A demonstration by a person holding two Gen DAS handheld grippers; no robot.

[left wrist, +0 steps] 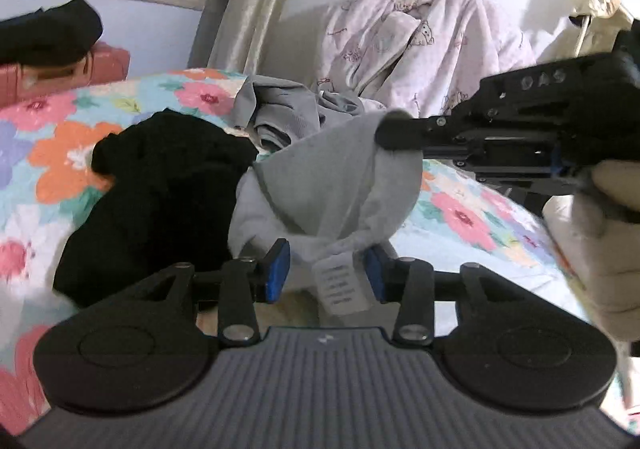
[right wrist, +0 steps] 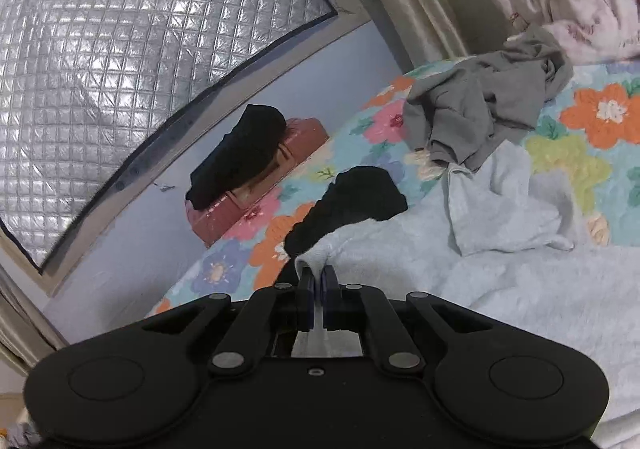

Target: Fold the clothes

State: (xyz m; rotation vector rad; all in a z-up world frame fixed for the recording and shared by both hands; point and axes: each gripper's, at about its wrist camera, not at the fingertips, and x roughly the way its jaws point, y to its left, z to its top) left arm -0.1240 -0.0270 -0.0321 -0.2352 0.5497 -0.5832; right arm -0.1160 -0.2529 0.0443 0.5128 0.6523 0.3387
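While both grippers held the pale blue garment [left wrist: 332,177] lifted off the floral bedspread [left wrist: 60,137], right gripper [right wrist: 318,281] pinched an edge, left gripper [left wrist: 328,269] clasped bunched fabric; spreading flat seemed next.

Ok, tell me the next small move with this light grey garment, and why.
Probably draw the two hand-held grippers apart to stretch the garment flat. The right hand-held gripper is shut on an edge, and the left hand-held gripper has a bunched part with the label between its pads, so the cloth hangs crumpled above the bedspread.
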